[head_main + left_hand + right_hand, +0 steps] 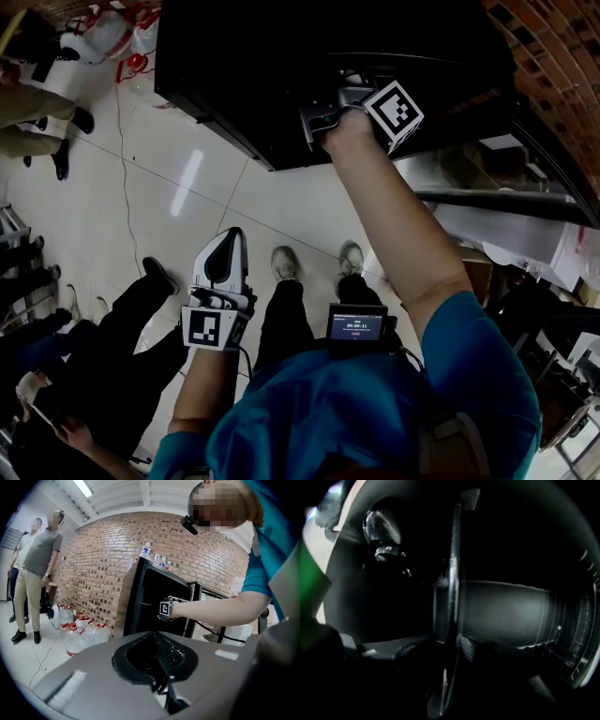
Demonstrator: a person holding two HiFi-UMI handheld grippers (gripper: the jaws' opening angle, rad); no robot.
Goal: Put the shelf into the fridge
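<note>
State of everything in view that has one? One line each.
fridge: door open.
left gripper: shut, empty.
right gripper: inside fridge, jaws around shelf; grip unclear, too dark.
shelf: inside fridge, edge-on between those jaws; seating not visible.

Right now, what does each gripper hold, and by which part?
Left gripper: nothing. The shelf has its edge between the jaws of the right gripper; whether they press it cannot be told.
</note>
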